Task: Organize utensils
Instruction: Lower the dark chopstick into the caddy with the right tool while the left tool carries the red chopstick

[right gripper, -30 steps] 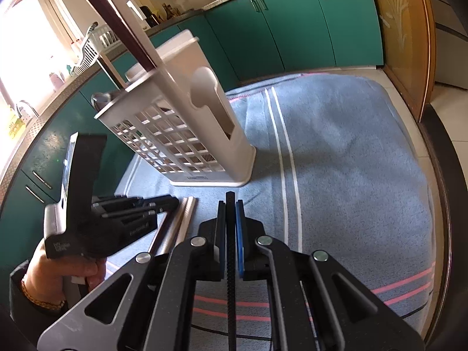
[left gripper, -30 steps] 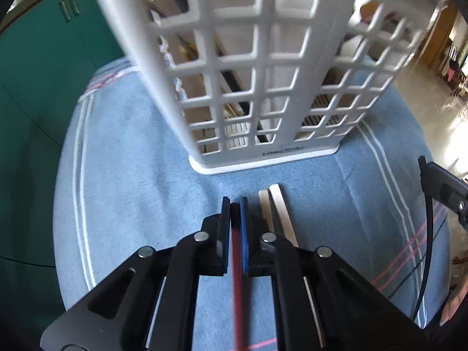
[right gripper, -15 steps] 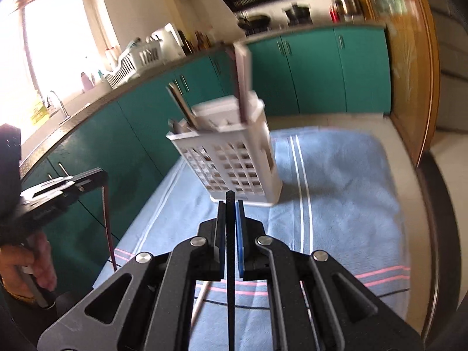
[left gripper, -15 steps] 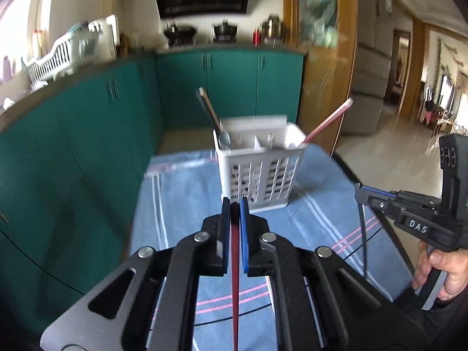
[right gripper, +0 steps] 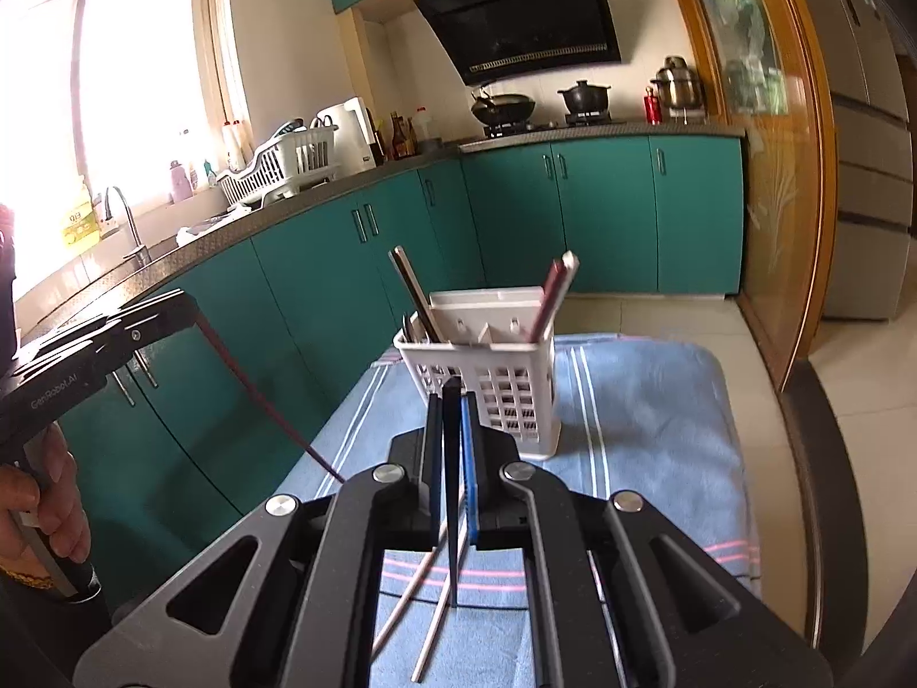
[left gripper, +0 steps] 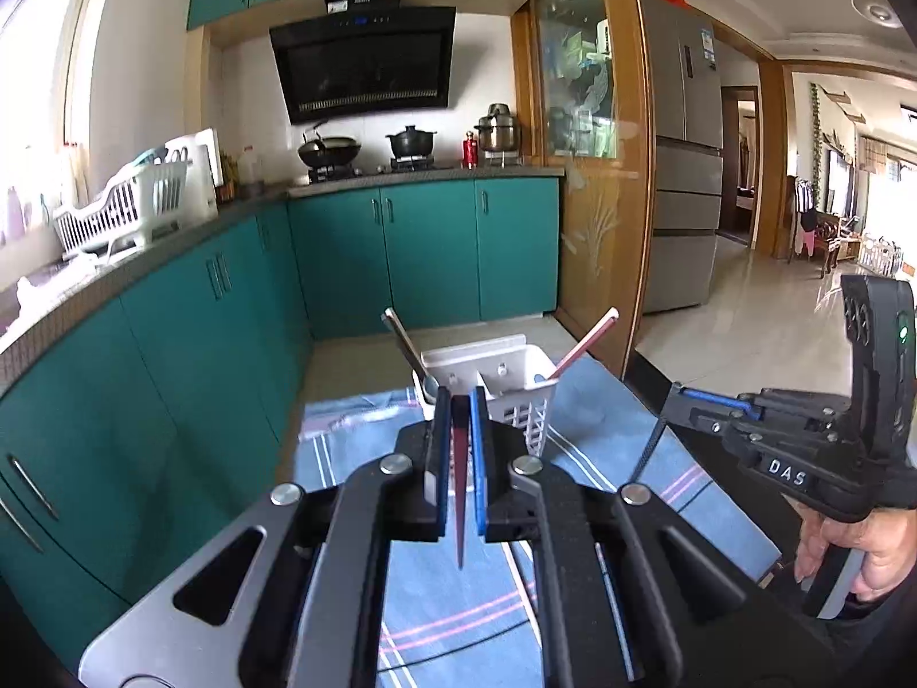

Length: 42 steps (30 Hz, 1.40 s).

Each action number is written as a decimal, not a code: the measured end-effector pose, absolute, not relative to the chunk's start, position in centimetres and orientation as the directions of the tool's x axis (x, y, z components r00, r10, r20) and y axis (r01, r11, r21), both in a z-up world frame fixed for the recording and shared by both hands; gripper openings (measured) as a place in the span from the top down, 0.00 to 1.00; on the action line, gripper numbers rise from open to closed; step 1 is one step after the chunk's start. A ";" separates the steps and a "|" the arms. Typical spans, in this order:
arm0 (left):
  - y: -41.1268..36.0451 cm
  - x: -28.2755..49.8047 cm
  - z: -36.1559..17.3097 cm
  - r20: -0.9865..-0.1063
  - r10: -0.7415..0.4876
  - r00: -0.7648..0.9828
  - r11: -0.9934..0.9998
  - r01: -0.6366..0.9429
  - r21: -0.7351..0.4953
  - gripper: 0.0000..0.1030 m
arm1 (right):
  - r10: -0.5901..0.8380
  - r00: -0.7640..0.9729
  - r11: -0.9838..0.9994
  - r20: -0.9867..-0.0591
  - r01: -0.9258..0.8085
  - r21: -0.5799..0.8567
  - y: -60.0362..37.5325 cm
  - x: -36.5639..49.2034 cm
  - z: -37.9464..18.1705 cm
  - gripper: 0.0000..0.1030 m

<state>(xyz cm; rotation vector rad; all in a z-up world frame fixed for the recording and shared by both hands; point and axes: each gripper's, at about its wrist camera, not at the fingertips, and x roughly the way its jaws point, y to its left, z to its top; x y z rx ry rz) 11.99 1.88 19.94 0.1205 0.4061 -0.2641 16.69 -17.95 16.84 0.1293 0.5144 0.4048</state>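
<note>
Left gripper (left gripper: 457,430): my jaws clamp a red chopstick (left gripper: 459,493). Right gripper (right gripper: 453,430): clamped on a black chopstick (right gripper: 453,493). Caddy (right gripper: 487,370): near the towel's (right gripper: 647,401) far edge. Two pale sticks (right gripper: 427,619), probably chopsticks: near edge. Method: tip each point down, enter one open compartment, then release.

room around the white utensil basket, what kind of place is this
A home kitchen, quite clearly. Teal cabinets run under a long counter, a gas hob with a wok and a pot sits beneath a black range hood, and a sink tap and dish rack stand by the window.
</note>
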 end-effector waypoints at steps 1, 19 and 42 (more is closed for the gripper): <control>1.9 12.1 20.1 -0.405 -0.231 0.884 0.958 0.279 0.063 0.94 | 0.403 0.796 0.915 -0.451 -0.342 0.214 -17.9 16.7 17.3 0.94; 3.9 14.2 18.5 -0.438 -0.268 0.858 0.956 0.292 -0.013 0.94 | 0.390 0.801 0.920 -0.454 -0.362 0.153 -15.6 19.7 22.3 0.94; 6.3 14.9 17.8 -0.450 -0.265 0.853 0.963 0.262 -0.071 0.94 | 0.180 0.888 0.980 -0.424 -0.126 0.152 -15.8 34.9 23.1 0.93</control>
